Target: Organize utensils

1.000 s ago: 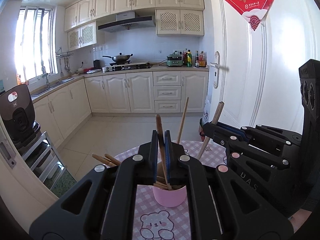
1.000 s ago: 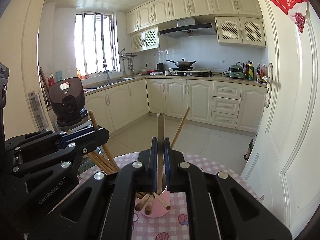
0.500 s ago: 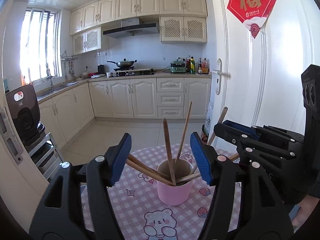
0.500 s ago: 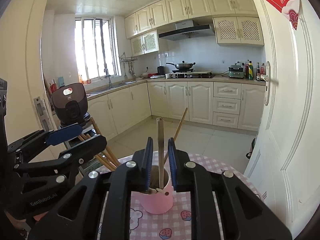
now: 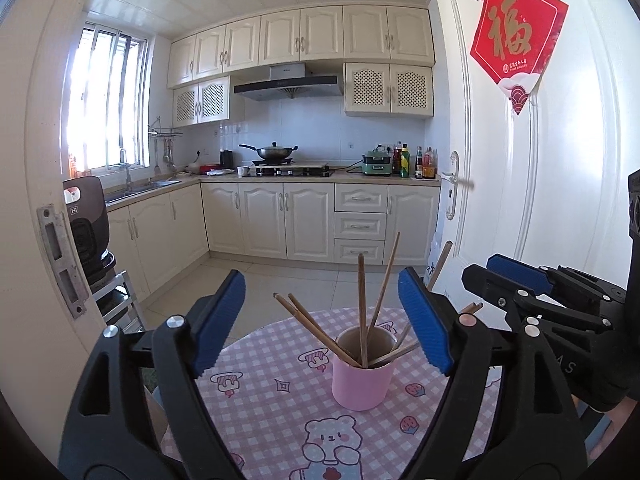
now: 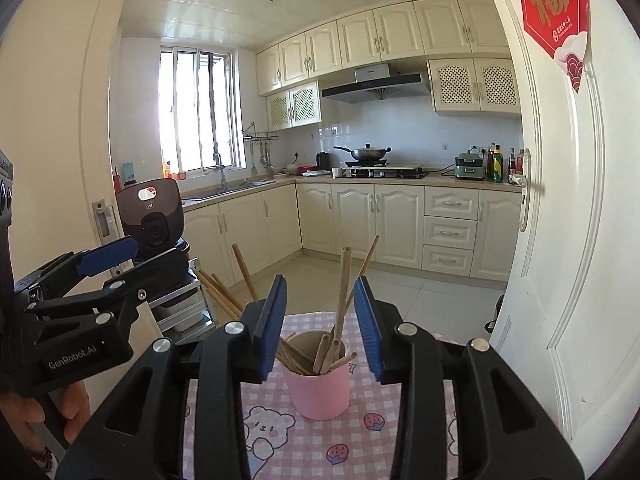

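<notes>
A round table covered in a pink checked cloth with bear and strawberry prints. A pink cup of chopsticks stands near its middle.

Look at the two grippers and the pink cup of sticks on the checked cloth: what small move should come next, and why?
Probably draw both grippers back from the pink cup. The wooden sticks already stand inside it. The left gripper and right gripper have just been opening, and now no pad presses on a stick, though one stick still rises between the right pads, so back out straight to avoid knocking it.
</notes>
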`<state>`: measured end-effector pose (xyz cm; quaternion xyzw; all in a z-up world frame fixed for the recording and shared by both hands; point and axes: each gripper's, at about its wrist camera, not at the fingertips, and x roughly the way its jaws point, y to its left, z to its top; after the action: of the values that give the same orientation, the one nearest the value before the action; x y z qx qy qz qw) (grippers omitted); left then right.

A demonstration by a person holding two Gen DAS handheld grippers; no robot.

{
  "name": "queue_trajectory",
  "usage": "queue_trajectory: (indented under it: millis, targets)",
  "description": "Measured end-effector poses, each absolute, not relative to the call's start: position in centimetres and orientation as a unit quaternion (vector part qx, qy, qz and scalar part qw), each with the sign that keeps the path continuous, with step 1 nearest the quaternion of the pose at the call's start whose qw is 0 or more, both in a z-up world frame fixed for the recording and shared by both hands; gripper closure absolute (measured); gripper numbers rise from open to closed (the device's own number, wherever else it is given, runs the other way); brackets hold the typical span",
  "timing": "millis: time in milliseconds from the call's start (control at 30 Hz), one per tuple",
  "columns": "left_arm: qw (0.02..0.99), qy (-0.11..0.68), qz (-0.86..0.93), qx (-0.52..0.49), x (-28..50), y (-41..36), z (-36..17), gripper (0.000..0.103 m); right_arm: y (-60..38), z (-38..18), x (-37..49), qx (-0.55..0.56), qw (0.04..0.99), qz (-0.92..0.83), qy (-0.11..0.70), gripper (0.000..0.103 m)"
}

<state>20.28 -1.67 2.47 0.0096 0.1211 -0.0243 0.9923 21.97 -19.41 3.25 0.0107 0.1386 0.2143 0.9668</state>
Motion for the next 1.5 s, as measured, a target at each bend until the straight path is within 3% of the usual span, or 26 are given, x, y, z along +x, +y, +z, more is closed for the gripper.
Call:
queue_trajectory:
  millis: [233,467,667,1033,1500]
  targets:
    - [0.996,0.092,-0.015,0.005,16.5,-0.8,2.9,0.012,-19.1,4.3,18.1,-0.005,0.976,0.193,0.099,0.054]
    - [0.997,0.082,-0.008,0.0,13.2,0.4,2.8,0.008,-19.3,4.3,14.9,-0.001,0.98,0.185,0.077,0.03]
    - [0.995,0.096,-0.02,0.011,11.1,0.9,2.4,0.008,-19.2,4.2,12.5,-0.003,0.982,0.176,0.063,0.018]
    - [0.997,0.083,0.004,0.009,7.5,1.7,1.7,0.008,-18.7,3.2,8.2,-0.02,0.991,0.124,0.035,0.01]
    - [0.998,0.059,0.017,0.02,4.0,1.3,1.1,0.006,-17.8,2.8,5.4,-0.016,0.992,0.126,0.013,0.008]
